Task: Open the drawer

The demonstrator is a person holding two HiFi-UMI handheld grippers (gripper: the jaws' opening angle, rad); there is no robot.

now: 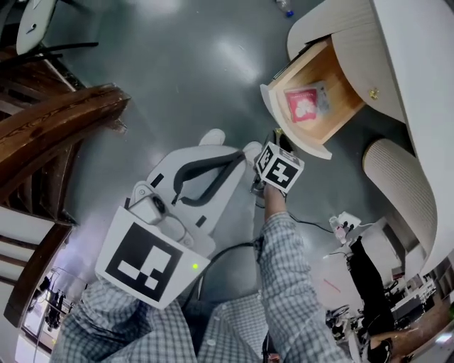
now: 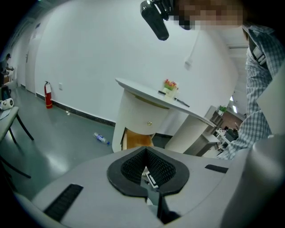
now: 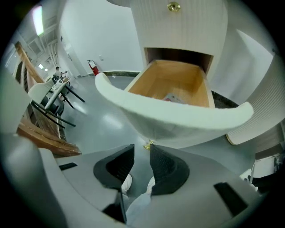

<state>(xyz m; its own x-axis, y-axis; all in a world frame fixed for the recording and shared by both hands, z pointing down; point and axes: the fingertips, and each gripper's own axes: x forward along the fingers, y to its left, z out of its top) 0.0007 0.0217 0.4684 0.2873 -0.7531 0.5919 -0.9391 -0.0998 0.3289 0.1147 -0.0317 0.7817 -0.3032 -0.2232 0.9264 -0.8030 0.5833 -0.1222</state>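
Observation:
The drawer (image 1: 292,126) of the white rounded cabinet (image 1: 418,64) stands pulled out, its wooden inside showing a red packet (image 1: 303,104). My right gripper (image 1: 275,142) hangs just below the drawer's curved white front (image 3: 178,116). Its jaws are slightly apart, with the small gold knob (image 3: 149,144) right at their tips and nothing clamped. A second gold knob (image 3: 173,6) sits on the shut drawer above. My left gripper (image 1: 237,159) is held back near my body with its jaws closed on nothing (image 2: 144,151), pointing toward the cabinet (image 2: 142,111).
Dark wooden furniture (image 1: 57,124) and a chair (image 1: 32,25) fill the left side. A ribbed white counter section (image 1: 401,184) curves at the right, with cables and devices (image 1: 344,225) on the floor below. A plastic bottle (image 2: 101,139) lies on the grey floor; a fire extinguisher (image 2: 48,95) stands by the wall.

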